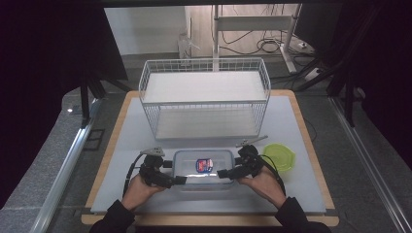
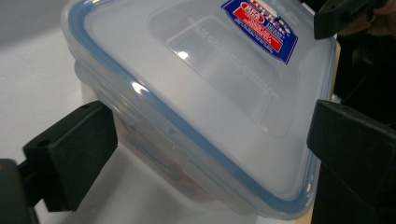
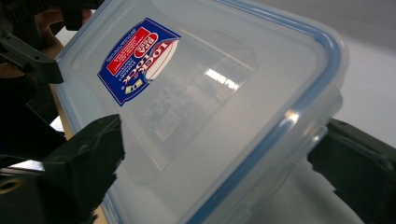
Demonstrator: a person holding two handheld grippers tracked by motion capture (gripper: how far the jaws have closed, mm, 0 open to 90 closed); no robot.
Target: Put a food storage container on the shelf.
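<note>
A clear plastic container [image 1: 203, 162] with a blue-sealed lid and a red-and-blue label lies near the table's front edge. My left gripper [image 1: 180, 179] holds its near left corner. In the left gripper view the container [image 2: 201, 93] sits between the jaws, which are spread wide and touch its wall and lid edge. My right gripper [image 1: 222, 173] holds the near right corner. In the right gripper view the container [image 3: 210, 107] likewise sits between jaws that press on it from both sides. I cannot tell whether it is lifted off the table.
A white wire basket [image 1: 204, 97] with two levels stands behind the container, its open front facing me. A green round bowl [image 1: 279, 156] sits just right of my right gripper. The grey mat [image 1: 301, 194] has wooden table edges around it.
</note>
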